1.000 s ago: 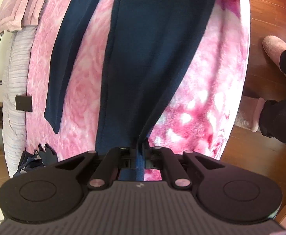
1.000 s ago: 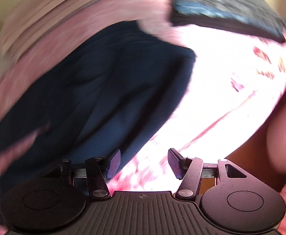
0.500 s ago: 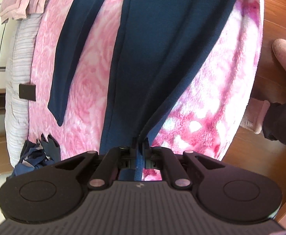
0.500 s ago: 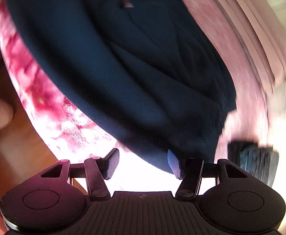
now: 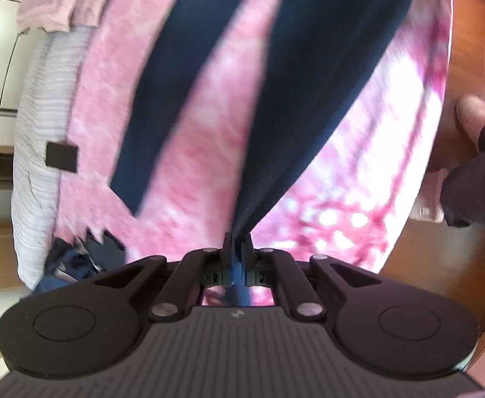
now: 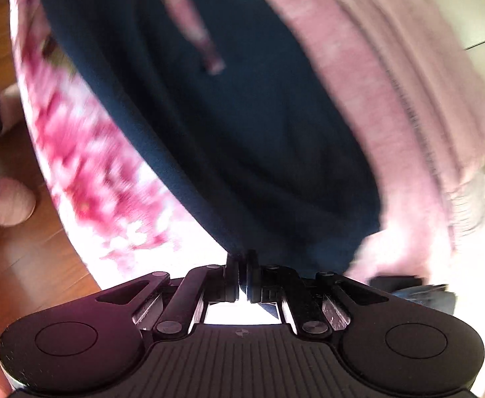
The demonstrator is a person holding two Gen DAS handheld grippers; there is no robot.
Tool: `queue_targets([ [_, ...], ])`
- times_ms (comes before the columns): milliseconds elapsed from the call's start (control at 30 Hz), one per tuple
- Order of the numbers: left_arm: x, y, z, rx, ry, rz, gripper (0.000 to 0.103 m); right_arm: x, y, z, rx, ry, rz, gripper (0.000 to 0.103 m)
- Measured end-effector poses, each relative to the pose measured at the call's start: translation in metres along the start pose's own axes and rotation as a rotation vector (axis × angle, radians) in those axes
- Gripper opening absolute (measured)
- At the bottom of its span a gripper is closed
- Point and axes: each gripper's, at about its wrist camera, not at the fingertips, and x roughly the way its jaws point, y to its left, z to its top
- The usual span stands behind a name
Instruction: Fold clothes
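The garment (image 5: 325, 76) lies on the blanket (image 5: 192, 152), which covers the bed (image 5: 33, 152). Its near end sits pinched in the left gripper (image 5: 238, 248); another edge (image 6: 242, 152) meets the closed right gripper (image 6: 242, 265). The floor (image 5: 441, 258) lies right of the bed

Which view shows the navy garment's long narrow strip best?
The left wrist view. There the navy garment lies lengthwise on the pink blanket, its narrow strip separate and sharp enough to trace, with the left gripper pinching its near end. The right wrist view shows only a blurred navy mass at the right gripper.
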Motion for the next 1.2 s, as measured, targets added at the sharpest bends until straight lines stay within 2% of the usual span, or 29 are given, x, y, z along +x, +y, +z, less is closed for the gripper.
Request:
queue_targets([
  [100,-0.01,0.06,0.004,-0.054,-0.035,-0.038,0.003,-0.03,-0.031,0.024,-0.004,-0.031,-0.057,0.001],
  [267,0.003,0.154,0.019,-0.048,-0.091,-0.145,0.003,-0.028,-0.096,0.075,-0.034,-0.034,-0.114,0.001],
  [433,0.055,0.221,0.039,-0.07,-0.097,-0.266,0.002,0.025,-0.162,0.125,-0.045,0.011,-0.085,0.001],
  [567,0.11,0.246,0.055,-0.044,-0.077,-0.358,0.002,0.067,-0.189,0.154,-0.046,0.062,-0.034,0.001],
  [633,0.134,0.253,0.061,-0.028,-0.067,-0.396,0.002,0.087,-0.188,0.16,-0.042,0.097,-0.008,0.001],
  [767,0.174,0.266,0.078,-0.034,-0.055,-0.434,0.002,0.12,-0.194,0.169,-0.034,0.149,0.052,0.001],
  [967,0.221,0.267,0.099,-0.034,-0.008,-0.42,0.004,0.158,-0.191,0.169,-0.013,0.177,0.104,0.001],
  [1033,0.236,0.263,0.107,-0.062,0.04,-0.379,0.012,0.179,-0.191,0.167,0.005,0.186,0.121,0.001],
  [1100,0.245,0.256,0.114,-0.073,0.094,-0.298,0.019,0.198,-0.191,0.166,0.032,0.2,0.133,0.002],
  [1133,0.244,0.254,0.114,-0.079,0.116,-0.266,0.019,0.203,-0.191,0.166,0.045,0.204,0.127,0.004],
  [1167,0.244,0.251,0.115,-0.085,0.138,-0.234,0.019,0.204,-0.19,0.165,0.059,0.2,0.11,0.014],
  [1200,0.242,0.249,0.115,-0.094,0.158,-0.209,0.02,0.203,-0.189,0.165,0.079,0.19,0.078,0.034],
])
